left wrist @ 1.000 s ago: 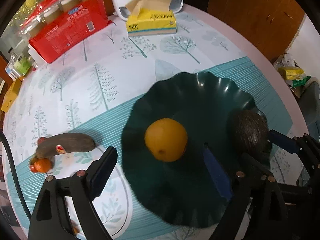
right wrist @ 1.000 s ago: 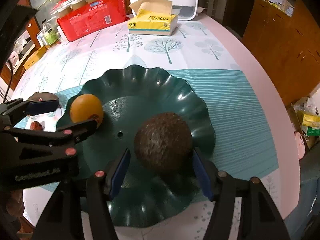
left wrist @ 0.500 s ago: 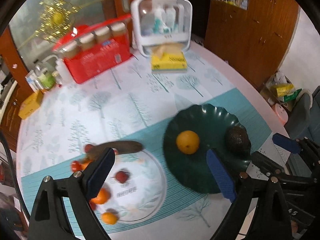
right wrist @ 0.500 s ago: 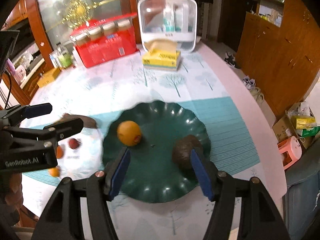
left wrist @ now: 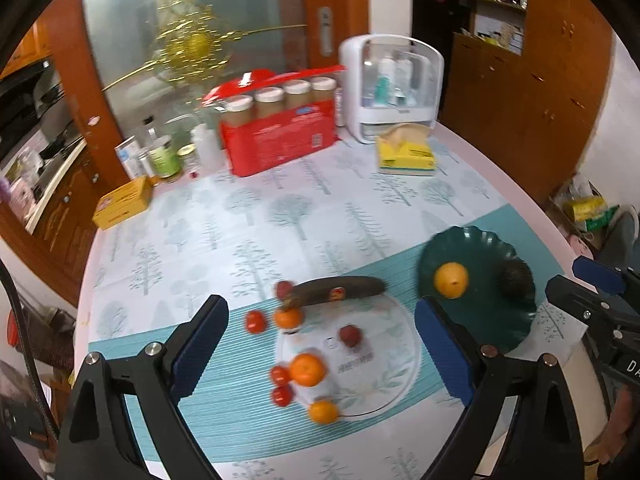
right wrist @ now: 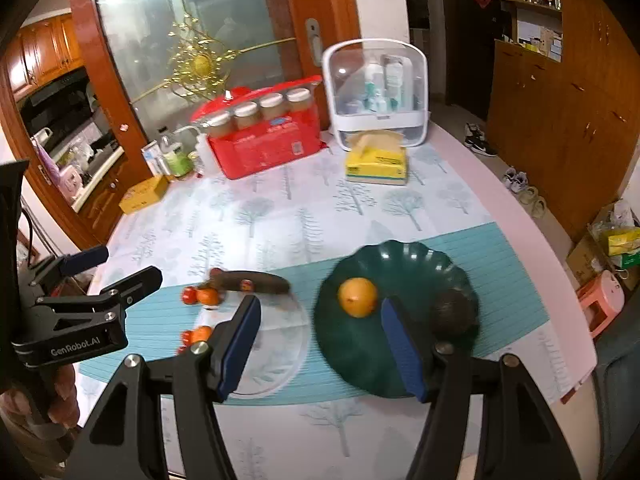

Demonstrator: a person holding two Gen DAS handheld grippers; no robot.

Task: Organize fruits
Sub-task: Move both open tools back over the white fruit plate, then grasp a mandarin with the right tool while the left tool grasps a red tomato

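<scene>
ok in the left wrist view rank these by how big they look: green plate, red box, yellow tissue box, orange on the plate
1. red box
2. green plate, close to the box, so unsure
3. yellow tissue box
4. orange
The box and tissue box sit farther away.

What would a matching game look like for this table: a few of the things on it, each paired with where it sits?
Things:
1. orange
2. dark banana
3. yellow tissue box
4. red box of jars

Places:
A. in front of the white organiser
B. on the green plate
C. at the table's far edge, beside the bottles
D. lying on the tablecloth, left of the plate

Pairs: 1-B, 2-D, 3-A, 4-C
</scene>
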